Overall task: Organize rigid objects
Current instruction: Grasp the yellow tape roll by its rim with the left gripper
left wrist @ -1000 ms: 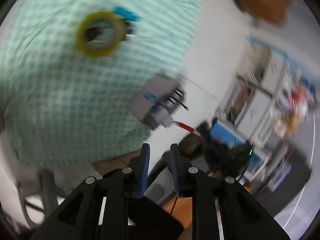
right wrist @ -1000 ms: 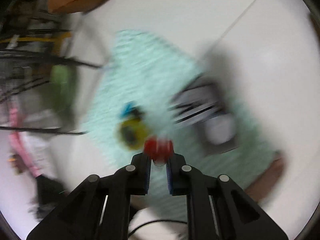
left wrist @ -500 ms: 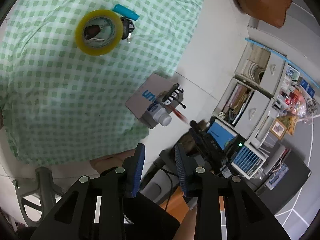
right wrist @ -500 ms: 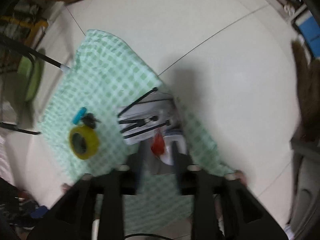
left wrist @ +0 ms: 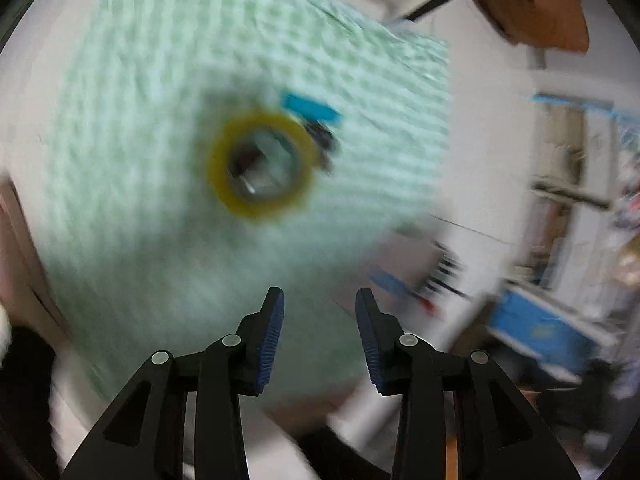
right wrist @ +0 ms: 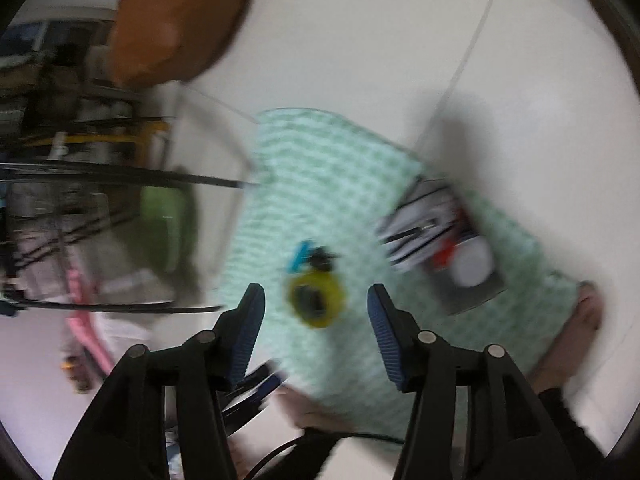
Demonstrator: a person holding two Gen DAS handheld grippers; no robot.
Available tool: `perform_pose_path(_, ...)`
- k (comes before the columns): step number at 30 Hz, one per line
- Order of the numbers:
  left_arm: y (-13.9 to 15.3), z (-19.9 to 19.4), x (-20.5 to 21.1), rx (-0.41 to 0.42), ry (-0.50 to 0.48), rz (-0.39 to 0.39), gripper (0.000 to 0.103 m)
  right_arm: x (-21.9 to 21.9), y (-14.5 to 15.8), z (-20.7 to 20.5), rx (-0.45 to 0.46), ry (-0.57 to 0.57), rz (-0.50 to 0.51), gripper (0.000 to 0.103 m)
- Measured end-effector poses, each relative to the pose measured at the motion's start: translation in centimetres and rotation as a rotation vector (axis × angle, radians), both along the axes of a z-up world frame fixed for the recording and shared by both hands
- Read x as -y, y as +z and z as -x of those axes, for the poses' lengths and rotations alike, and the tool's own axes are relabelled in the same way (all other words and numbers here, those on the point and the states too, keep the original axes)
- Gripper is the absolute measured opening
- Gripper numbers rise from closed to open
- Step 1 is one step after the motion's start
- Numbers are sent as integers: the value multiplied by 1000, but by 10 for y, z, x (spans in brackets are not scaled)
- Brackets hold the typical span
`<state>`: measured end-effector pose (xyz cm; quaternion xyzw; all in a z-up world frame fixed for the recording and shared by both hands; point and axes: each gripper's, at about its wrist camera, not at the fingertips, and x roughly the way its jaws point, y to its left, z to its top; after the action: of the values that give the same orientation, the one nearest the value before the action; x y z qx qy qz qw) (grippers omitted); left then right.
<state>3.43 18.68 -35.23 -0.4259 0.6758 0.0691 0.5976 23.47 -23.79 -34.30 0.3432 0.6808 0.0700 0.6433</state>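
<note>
- Jaws of your left gripper (left wrist: 319,334) stand partly apart and have just been opening; nothing is between the blue pads, and they touch nothing.
- Jaws of your right gripper (right wrist: 316,336) stand wider, about half open, and have also just been opening; nothing is gripped. The tape only shows through the gap, lying on the cloth beyond the tips.
- Tape (left wrist: 260,166), a yellow roll, lies flat near the middle of the green checked cloth (left wrist: 120,140). You can see something dark inside its ring, too blurred to name.
- Just beside the tape, towards the cloth's far edge in the right view, you have a small blue piece (right wrist: 300,256) and a small black thing (right wrist: 322,259); both are too blurred to name.
- Box (right wrist: 472,268), grey, sits at the cloth's edge, well apart from the tape. In it you can make out a white round thing (right wrist: 474,264), a red thing (right wrist: 444,254) and black-and-white striped items (right wrist: 420,224); the blur hides what they are.
- Cloth lies on a pale tiled floor (right wrist: 400,40).
- Both views are smeared with motion, so fine contact cannot be read.
</note>
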Motion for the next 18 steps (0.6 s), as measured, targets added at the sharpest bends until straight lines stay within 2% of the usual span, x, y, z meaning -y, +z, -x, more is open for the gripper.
perform_pose_path(1, -17, -2, -1, -24, 5, -32, 35, -3, 6, 1, 11, -4, -17, 60)
perform_pose_path(4, -54, -2, -2, -59, 97, -21, 35, -10, 24, 2, 41, -13, -72, 61)
perform_pose_path(8, -110, 10, 1, -125, 303, -38, 35, -8, 39, 1, 66, -17, -106, 61)
perform_pose_path(9, -118, 14, 2, -149, 333, -40, 37, -6, 39, 1, 72, -19, -102, 62)
perform_pose_path(10, -128, 19, 4, -182, 375, -33, 46, -3, 40, 1, 76, -22, -94, 62)
perform_pose_path(11, -134, 27, 4, -184, 471, -53, 54, 1, 40, 1, 76, -27, -89, 62)
perform_pose_path(12, -140, 30, 5, -206, 516, -64, 54, 5, 38, 2, 71, -35, -86, 62)
perform_pose_path(13, -147, 27, 8, -214, 513, -47, 54, 10, 36, 2, 59, -47, -87, 62)
perform_pose_path(14, -153, 19, 11, -209, 458, -48, 50, 13, 32, 3, 47, -56, -94, 62)
perform_pose_path(15, -153, 9, 14, -185, 391, -69, 30, 16, 28, 3, 30, -64, -102, 62)
perform_pose_path(16, -153, -4, 18, -162, 316, -91, 29, 18, 23, 3, 12, -70, -110, 62)
perform_pose_path(17, -153, -14, 24, -186, 247, -120, 29, 20, 19, 4, -1, -74, -116, 62)
perform_pose_path(18, -157, -19, 27, -210, 235, -111, 28, 21, 15, 5, -15, -77, -120, 63)
